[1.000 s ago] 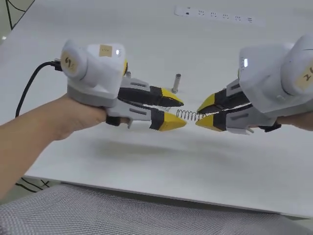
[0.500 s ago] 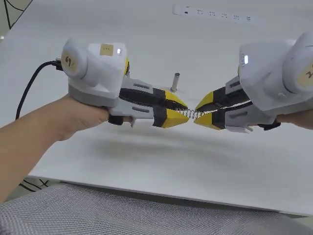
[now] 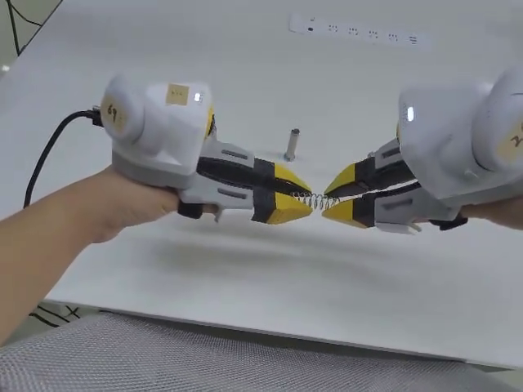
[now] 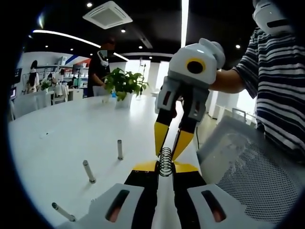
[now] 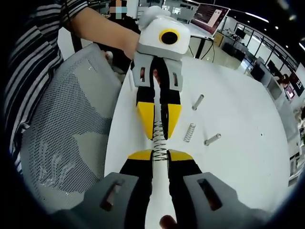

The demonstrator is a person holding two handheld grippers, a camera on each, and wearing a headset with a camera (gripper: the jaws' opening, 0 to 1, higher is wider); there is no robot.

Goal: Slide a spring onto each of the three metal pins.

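Mid-air above the desk, the spring bridges the two tools: the left hand-held gripper pinches one end and the right hand-held gripper nips the other. It looks light and bendy, likely to flick free if squeezed, so a gentle hold on an end coil seems safest. The metal pins stand apart on open desk, with plenty of room beyond and the near edge close below.
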